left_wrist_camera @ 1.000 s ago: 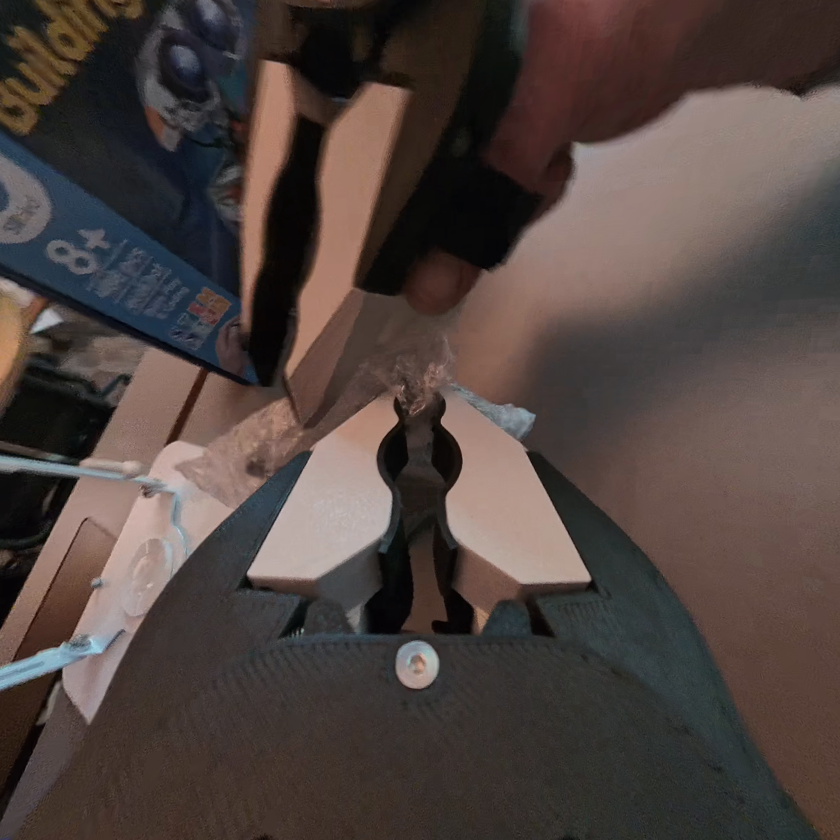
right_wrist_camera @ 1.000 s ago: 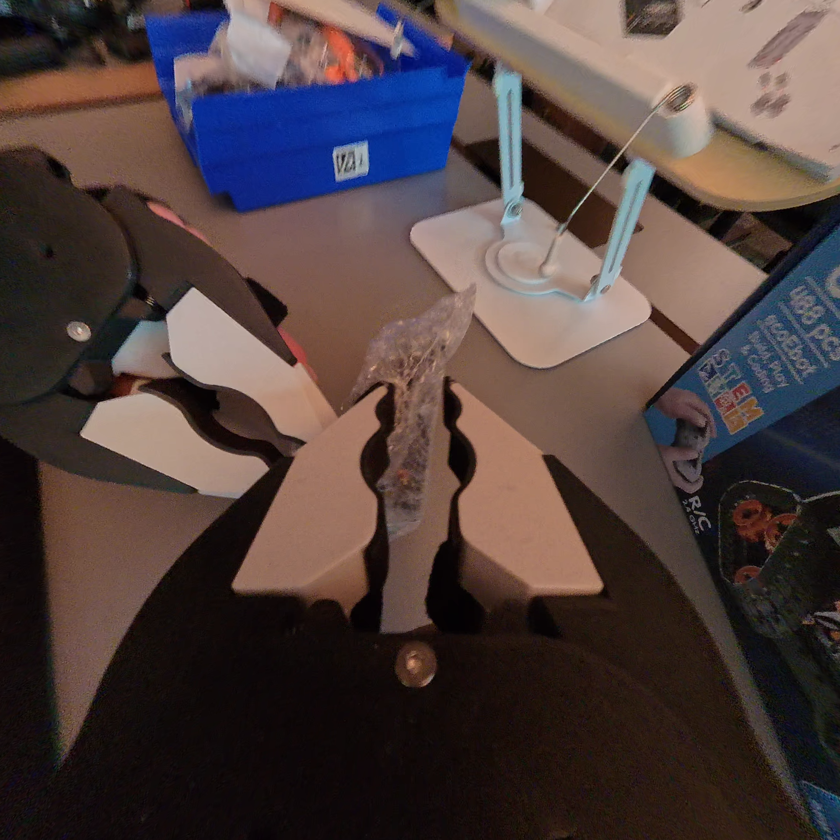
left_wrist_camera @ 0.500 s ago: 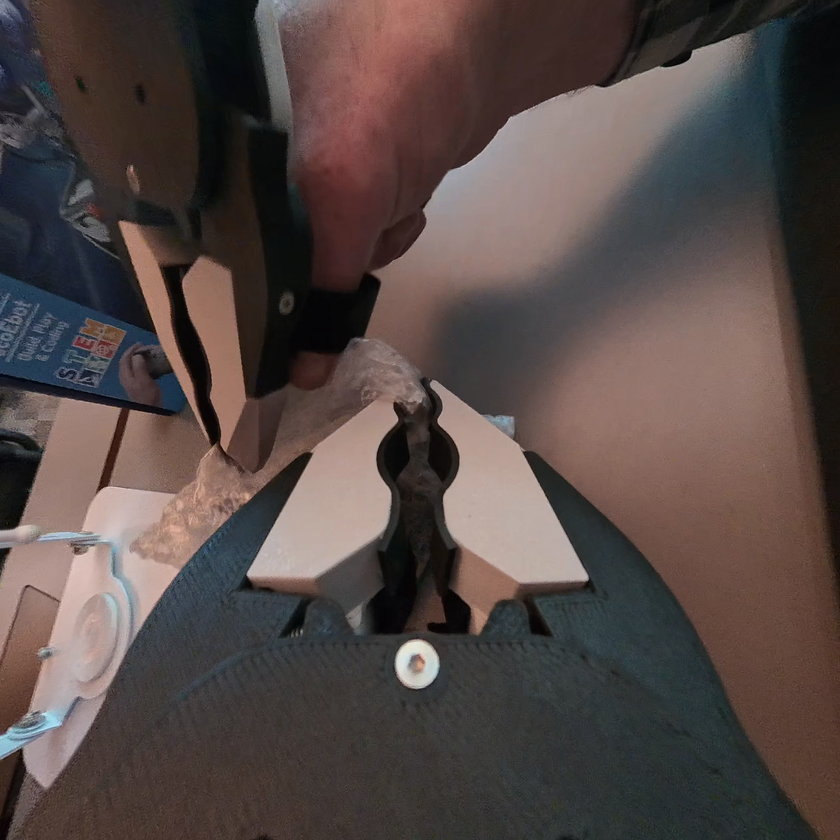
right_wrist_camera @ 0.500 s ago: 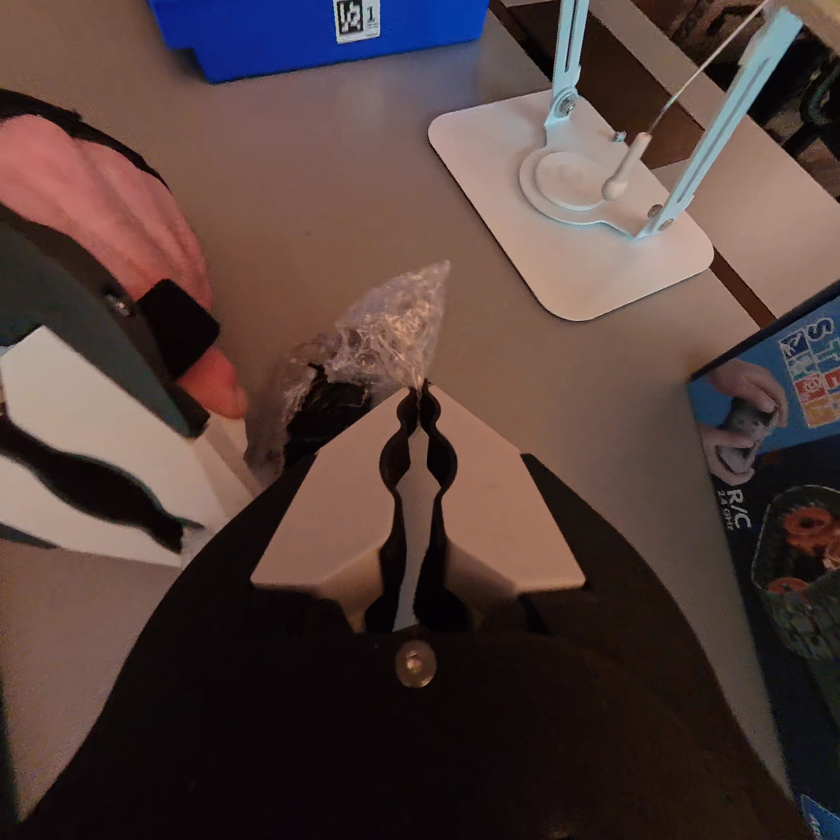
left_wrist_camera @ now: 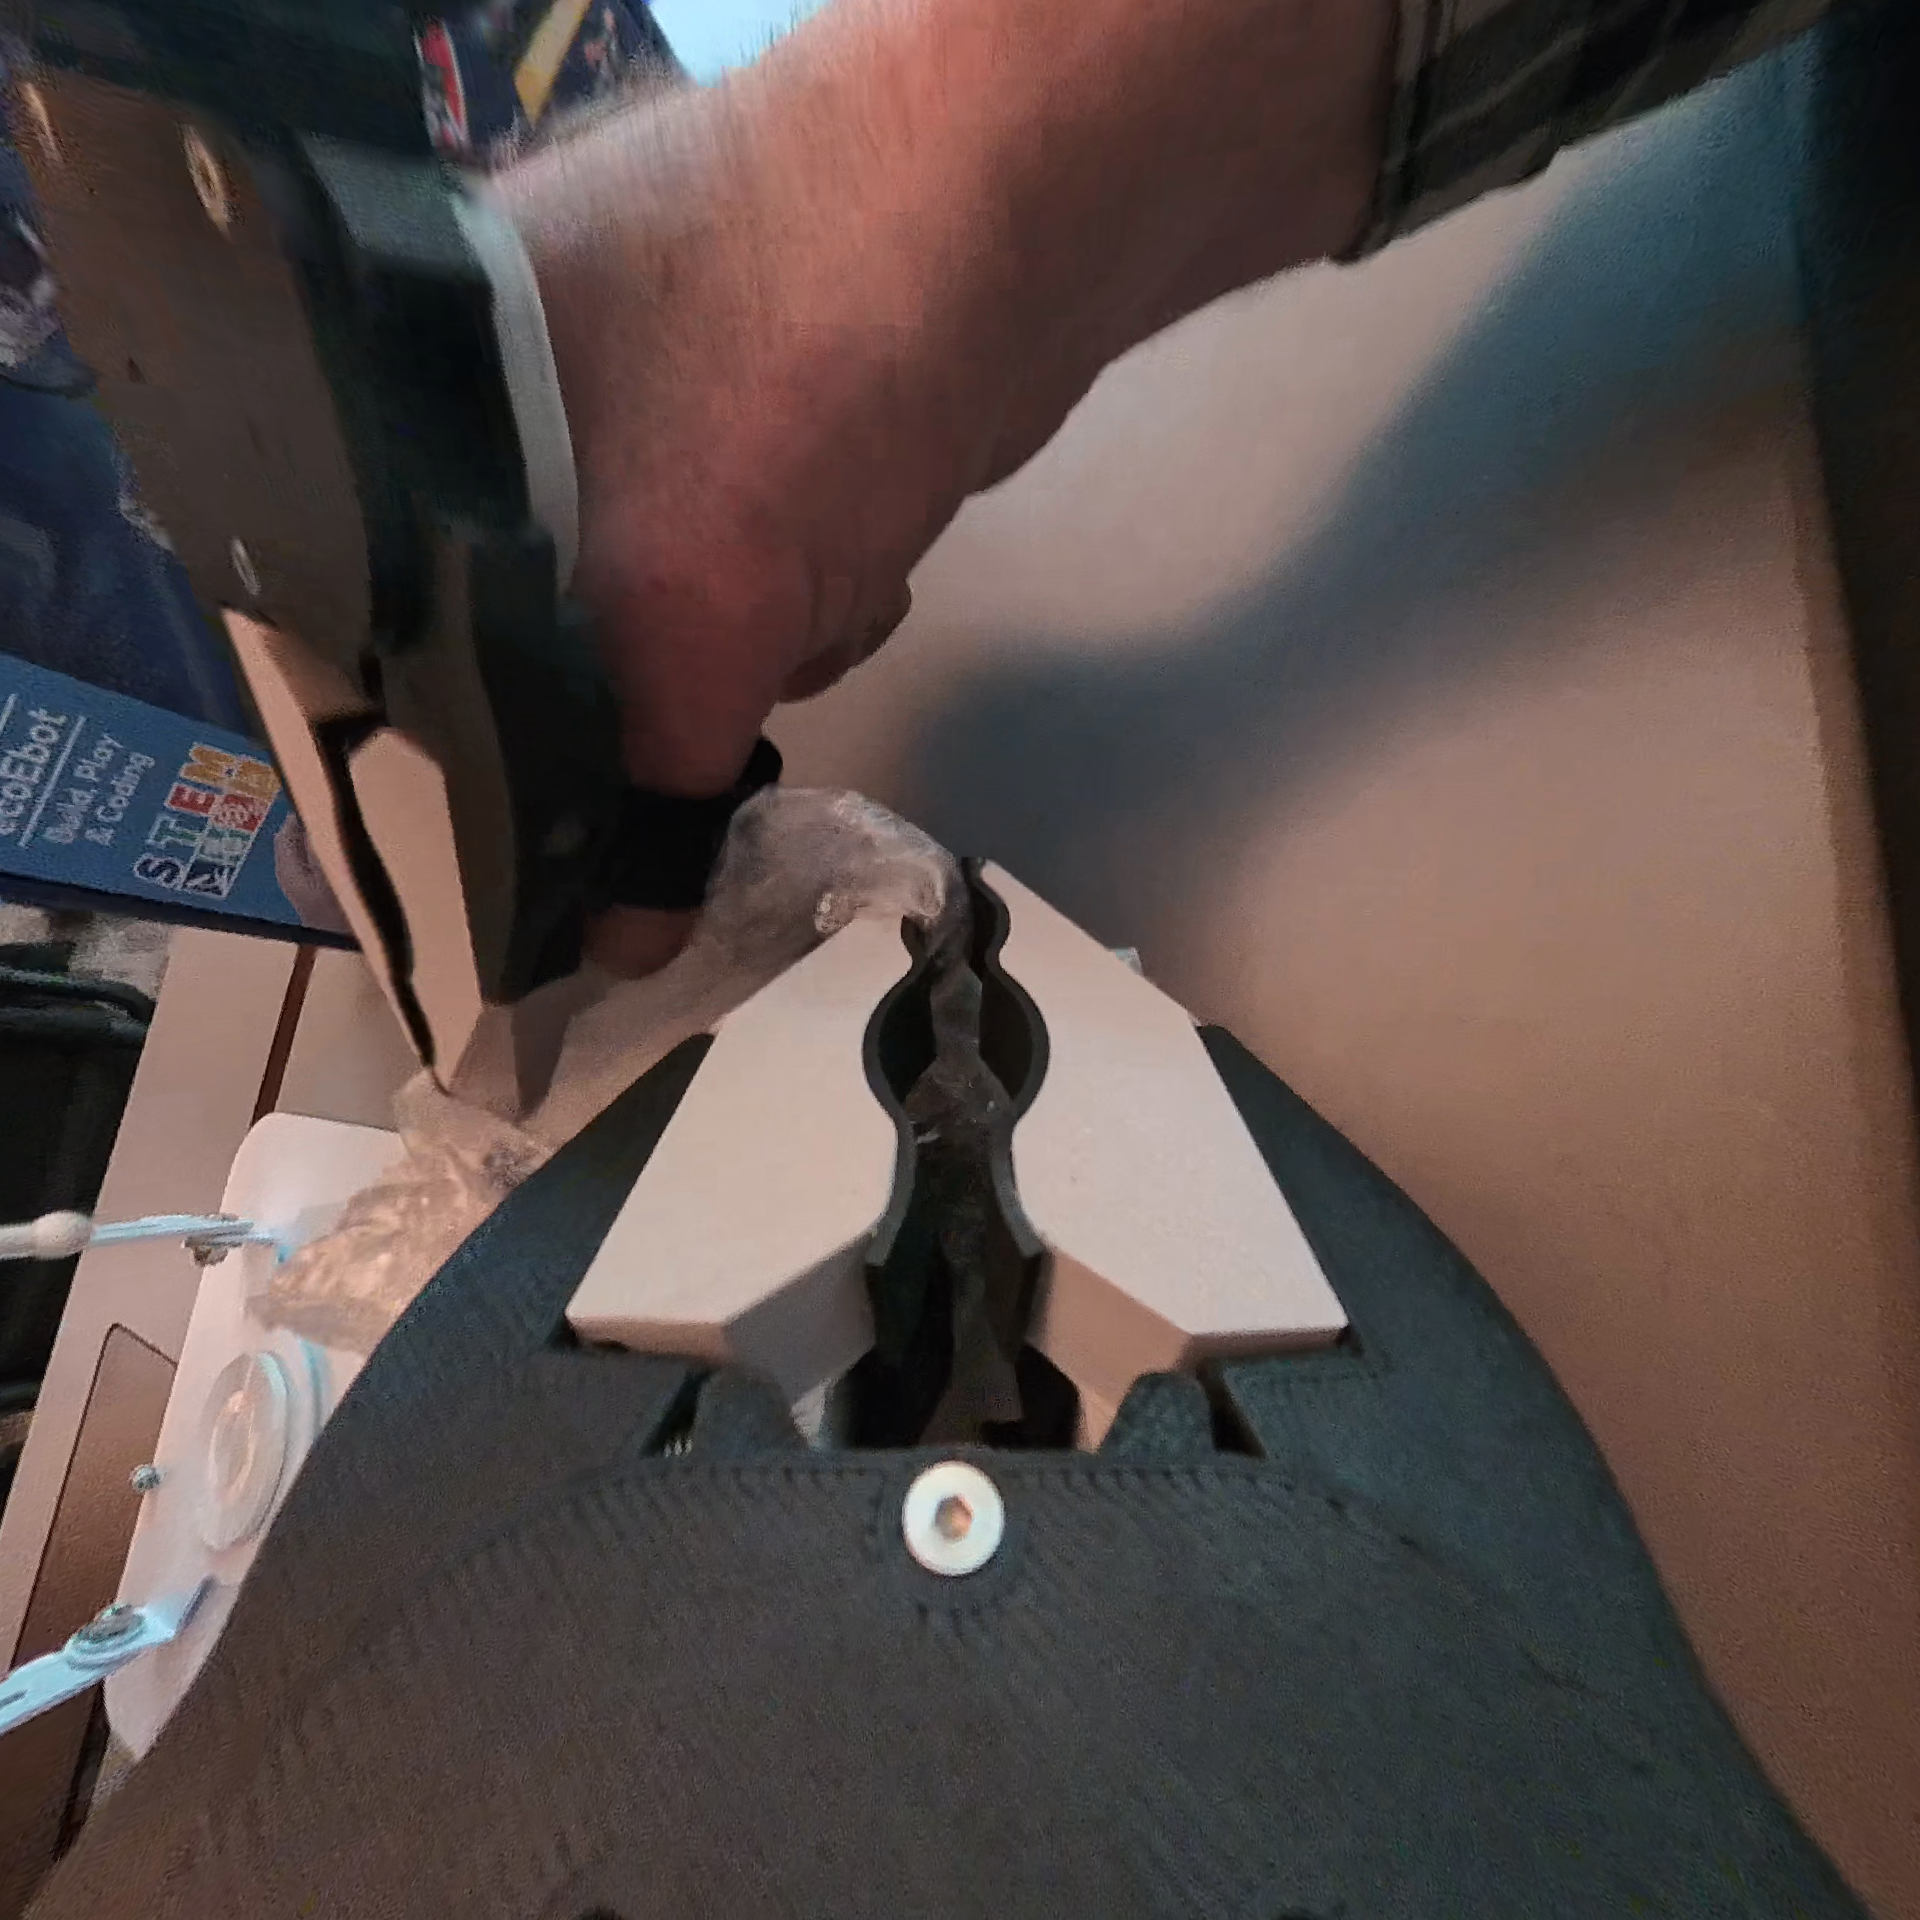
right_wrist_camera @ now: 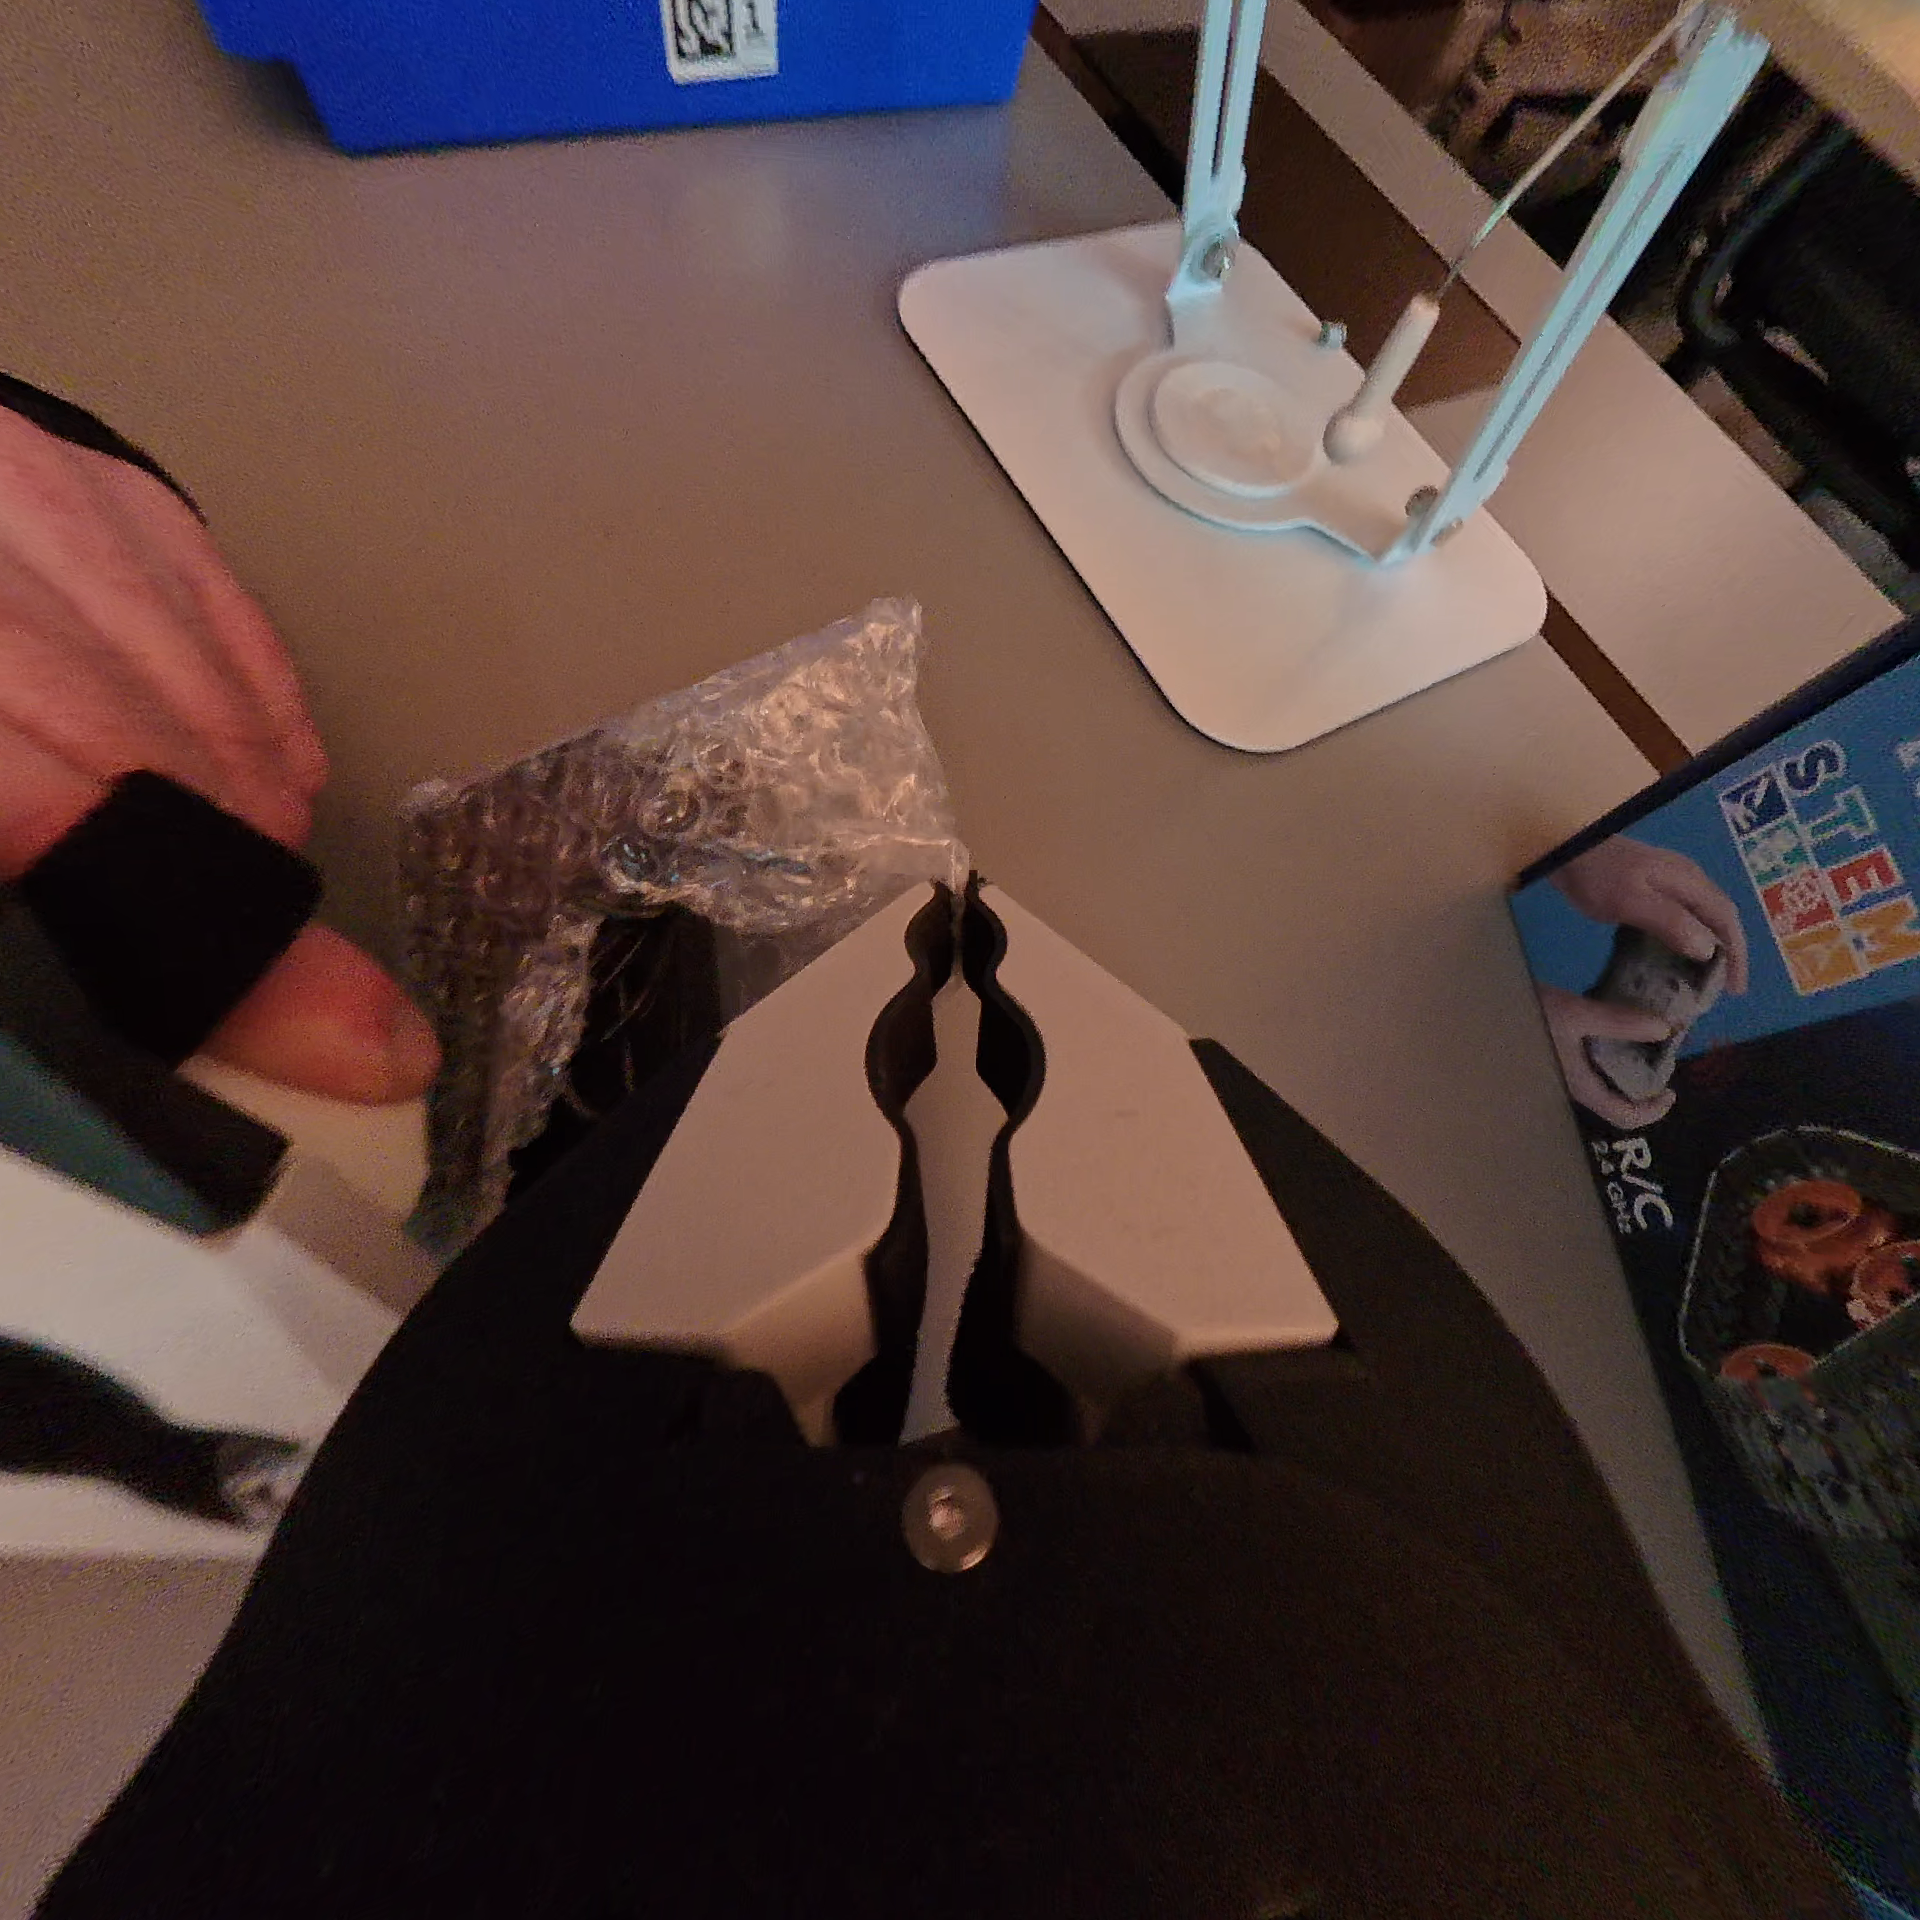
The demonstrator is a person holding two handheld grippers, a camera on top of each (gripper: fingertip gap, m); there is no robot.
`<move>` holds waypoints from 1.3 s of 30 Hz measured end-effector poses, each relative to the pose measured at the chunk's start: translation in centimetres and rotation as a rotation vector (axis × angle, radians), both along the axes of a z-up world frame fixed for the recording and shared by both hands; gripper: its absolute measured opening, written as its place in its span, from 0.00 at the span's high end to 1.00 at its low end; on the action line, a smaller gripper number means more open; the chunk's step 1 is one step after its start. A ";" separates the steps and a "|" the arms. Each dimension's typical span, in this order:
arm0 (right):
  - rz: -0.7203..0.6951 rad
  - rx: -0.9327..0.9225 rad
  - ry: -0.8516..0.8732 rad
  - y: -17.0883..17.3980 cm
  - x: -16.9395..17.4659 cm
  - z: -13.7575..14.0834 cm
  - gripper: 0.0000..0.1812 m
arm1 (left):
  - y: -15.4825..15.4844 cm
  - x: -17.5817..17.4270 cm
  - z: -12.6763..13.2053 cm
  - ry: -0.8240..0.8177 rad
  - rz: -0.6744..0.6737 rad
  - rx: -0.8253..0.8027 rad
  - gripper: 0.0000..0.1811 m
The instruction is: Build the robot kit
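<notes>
Since half a second ago, the right hand-held gripper (left_wrist_camera: 457, 1049) is being brought lower and closer in the left wrist view. The left hand-held gripper (left_wrist_camera: 961, 914) is being kept clenched on the bubble-wrap bag (left_wrist_camera: 831, 862), whose dark twisted end is being held between its jaws above the counter (left_wrist_camera: 1455, 935).

Right wrist view: the right hand-held gripper (right_wrist_camera: 958, 883) is being held clenched on the bag's (right_wrist_camera: 707, 790) corner only. A deeper bite is being judged advisable, since so thin a pinch may slip. A white stand base (right_wrist_camera: 1091, 468) and a blue bin (right_wrist_camera: 520, 62) are being seen beyond.

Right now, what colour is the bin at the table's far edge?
Bright blue, with a small white sticker on its front; the bin shows best in the right wrist view.
</notes>
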State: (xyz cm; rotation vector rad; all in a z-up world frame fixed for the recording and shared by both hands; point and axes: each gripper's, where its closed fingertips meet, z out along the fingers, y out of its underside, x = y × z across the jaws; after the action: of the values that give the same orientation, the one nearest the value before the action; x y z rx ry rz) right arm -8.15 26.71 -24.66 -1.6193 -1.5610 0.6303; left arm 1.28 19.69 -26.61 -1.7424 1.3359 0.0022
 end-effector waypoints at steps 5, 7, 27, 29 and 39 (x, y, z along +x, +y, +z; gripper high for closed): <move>0.063 -0.007 0.103 -1.1 0.4 3.1 1.00 | -0.1 -1.7 1.8 -0.017 -0.007 0.014 0.99; 0.075 -0.015 0.098 -1.9 0.8 4.0 0.99 | 0.0 -2.2 1.9 -0.020 -0.004 0.026 0.99; 0.048 -0.212 -0.116 -5.7 4.7 0.3 0.97 | -1.8 -1.9 1.4 0.103 0.044 0.176 0.84; 0.062 -0.156 -0.124 -5.7 4.7 0.4 0.99 | -1.6 -2.6 3.1 -0.006 0.052 0.131 0.83; 0.121 -0.063 -0.102 -6.2 4.3 0.6 1.00 | 1.2 -5.4 1.4 0.117 0.097 -0.044 0.89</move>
State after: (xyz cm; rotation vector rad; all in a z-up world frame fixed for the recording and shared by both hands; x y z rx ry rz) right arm -3.85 20.49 -24.03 -1.6348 -1.7395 0.6756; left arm -4.12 20.91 -25.23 -1.8672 1.3426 0.1325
